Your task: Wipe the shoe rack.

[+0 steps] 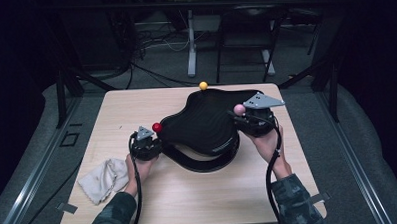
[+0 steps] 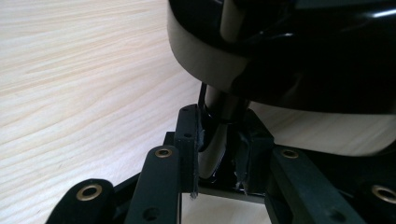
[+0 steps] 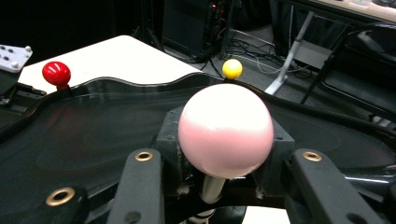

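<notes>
Both grippers on the knobbed posts of a black tray at table centre.

High view: a glossy black, wavy-edged plastic tray [image 1: 202, 123] lies mid-table on a black curved base [image 1: 200, 161]; nothing lies in it. Red ball knob [image 1: 157, 127], pink ball knob [image 1: 239, 109] and yellow ball knob [image 1: 203, 85] stand at its rim. A crumpled white cloth [image 1: 104, 179] lies apart at the left on the pale wooden table [image 1: 189, 202].
Left gripper view: left gripper [image 2: 219, 154] jaws clamp a dark post [image 2: 217, 109] under the tray's edge.
Right gripper view: right gripper [image 3: 219, 184] jaws are closed on the white post [image 3: 212, 189] beneath the pink knob.
</notes>
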`<state>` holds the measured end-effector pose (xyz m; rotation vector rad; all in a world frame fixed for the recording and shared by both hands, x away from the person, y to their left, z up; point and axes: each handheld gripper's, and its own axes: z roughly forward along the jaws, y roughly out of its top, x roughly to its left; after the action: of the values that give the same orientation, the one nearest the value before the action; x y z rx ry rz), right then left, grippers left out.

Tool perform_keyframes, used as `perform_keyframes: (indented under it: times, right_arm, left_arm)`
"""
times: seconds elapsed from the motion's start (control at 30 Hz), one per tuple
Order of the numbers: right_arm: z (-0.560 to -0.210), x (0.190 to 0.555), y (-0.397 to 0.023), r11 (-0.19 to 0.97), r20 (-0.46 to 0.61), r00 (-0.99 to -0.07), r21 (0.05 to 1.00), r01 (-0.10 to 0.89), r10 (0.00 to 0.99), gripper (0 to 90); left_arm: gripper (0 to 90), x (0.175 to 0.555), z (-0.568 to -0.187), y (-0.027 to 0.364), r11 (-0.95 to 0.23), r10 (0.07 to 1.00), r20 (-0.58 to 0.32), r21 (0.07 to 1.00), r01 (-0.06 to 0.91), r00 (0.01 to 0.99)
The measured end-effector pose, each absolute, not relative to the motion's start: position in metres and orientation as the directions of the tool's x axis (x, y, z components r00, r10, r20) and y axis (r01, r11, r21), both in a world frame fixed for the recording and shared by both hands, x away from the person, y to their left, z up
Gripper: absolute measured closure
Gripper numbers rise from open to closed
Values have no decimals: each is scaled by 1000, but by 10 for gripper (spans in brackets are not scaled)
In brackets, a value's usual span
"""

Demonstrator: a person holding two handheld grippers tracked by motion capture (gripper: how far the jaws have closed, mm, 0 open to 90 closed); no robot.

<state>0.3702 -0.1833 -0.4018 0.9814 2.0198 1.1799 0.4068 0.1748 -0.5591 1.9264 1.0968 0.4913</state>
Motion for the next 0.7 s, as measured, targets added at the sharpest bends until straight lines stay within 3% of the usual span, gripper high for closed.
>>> perform_keyframes:
  times: [0.47, 0.7]
  right_arm:
    - [-399, 409, -161, 388, -142, -623, 878, 279, 769, 598]
    - [-390, 392, -163, 326, -55, -619, 884, 335, 783, 313]
  left_arm:
    - [742, 385, -555, 196, -297, 855, -24, 797, 526, 519]
    - [740, 378, -554, 195, -303, 851, -25, 793, 529, 525]
